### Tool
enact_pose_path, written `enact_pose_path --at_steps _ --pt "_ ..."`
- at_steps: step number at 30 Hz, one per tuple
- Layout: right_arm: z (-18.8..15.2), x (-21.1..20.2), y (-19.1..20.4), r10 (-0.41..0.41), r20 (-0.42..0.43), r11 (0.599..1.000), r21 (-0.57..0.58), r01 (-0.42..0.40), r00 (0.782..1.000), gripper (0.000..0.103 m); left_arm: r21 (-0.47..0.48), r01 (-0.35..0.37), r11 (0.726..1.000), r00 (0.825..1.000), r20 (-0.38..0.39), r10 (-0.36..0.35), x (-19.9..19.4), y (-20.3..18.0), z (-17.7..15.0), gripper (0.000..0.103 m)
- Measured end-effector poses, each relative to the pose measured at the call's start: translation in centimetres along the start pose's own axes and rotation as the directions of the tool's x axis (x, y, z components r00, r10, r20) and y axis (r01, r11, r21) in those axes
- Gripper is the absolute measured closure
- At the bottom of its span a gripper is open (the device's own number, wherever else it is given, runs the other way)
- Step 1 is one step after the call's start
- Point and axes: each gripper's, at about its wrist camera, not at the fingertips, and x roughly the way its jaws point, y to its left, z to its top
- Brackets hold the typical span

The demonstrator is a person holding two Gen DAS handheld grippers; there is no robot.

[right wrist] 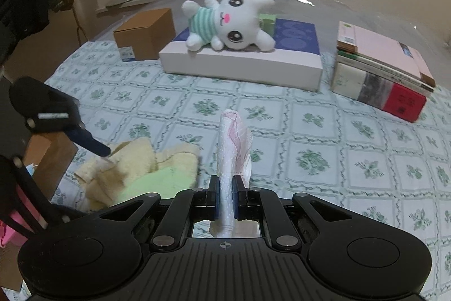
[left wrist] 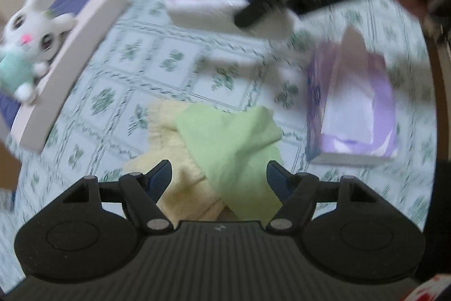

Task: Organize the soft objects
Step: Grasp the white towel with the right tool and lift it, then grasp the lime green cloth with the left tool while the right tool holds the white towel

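Yellow fleece cloth (right wrist: 132,160) lies crumpled on the floral-print worktop (right wrist: 310,131), with a light green cloth (left wrist: 234,148) draped over it. White dotted tissue pack (right wrist: 235,148) is held upright, off the surface. White plush bunny (right wrist: 231,23) in a striped green shirt lies on its side atop a flat box (right wrist: 242,64).

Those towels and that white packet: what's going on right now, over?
Left gripper open above green towel on yellow towel. Right gripper shut on white packet. Nothing blocking.
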Motion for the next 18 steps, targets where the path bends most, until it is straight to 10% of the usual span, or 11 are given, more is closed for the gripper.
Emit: enact_pose_path --at_steps 8,18 --pt "-1.8 0.1 -2.9 -0.013 -0.009 0.998 0.055 0.013 1.0 0.094 0.169 -0.018 0.985 0.992 -0.123 0.039 4.2 -1.8 1.6 0.046" --pt "-3.0 -0.3 -4.3 -0.008 -0.001 0.996 0.09 0.009 1.0 0.094 0.15 -0.034 0.988 0.991 -0.121 0.053 3.8 -1.7 2.9 0.095"
